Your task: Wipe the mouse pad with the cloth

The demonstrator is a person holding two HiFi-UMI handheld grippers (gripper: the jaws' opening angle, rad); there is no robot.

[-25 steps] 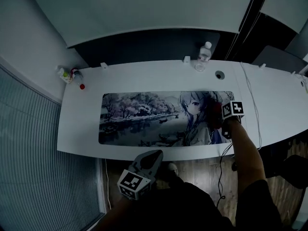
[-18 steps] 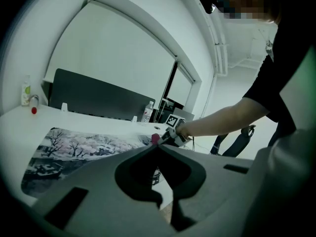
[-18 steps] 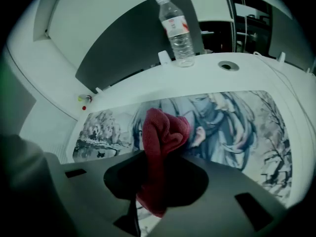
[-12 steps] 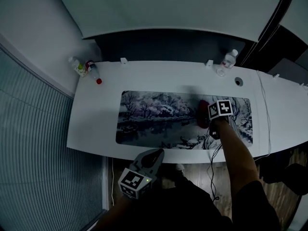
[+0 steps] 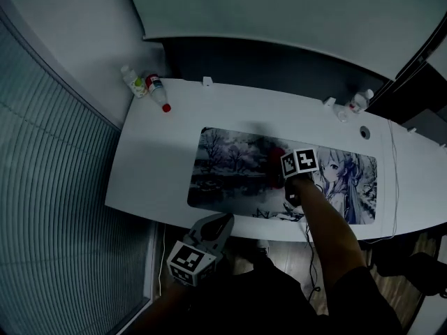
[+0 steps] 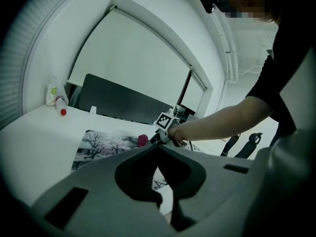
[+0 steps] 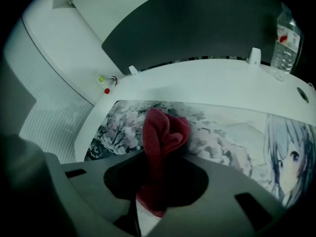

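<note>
On the mouse pad (image 5: pixel 230 160), right tongs (image 7: pixel 159 154) clamp red cloth (image 7: pixel 163 127); left tongs (image 6: pixel 158 146) closed.

Mouse pad (image 5: pixel 230 169) partly under forearm (image 5: pixel 327 218)

**Dim, blue-grey frames, strong fisheye**

We read all three views as underexposed with a cool cast. In the head view the white desk (image 5: pixel 157 162) is the brightest surface, while the floor and clothing go near-black. A soft shadow falls on the mouse pad (image 5: pixel 230 166) just beyond the cloth (image 5: pixel 276 160). The desk's edges bow heavily. Both gripper views have black vignetted corners. The left gripper (image 6: pixel 160 181) and right gripper (image 7: pixel 153 181) sit close to the lens, dark and soft. The left gripper view is the brightest, with a pale lit wall and no glare.
</note>
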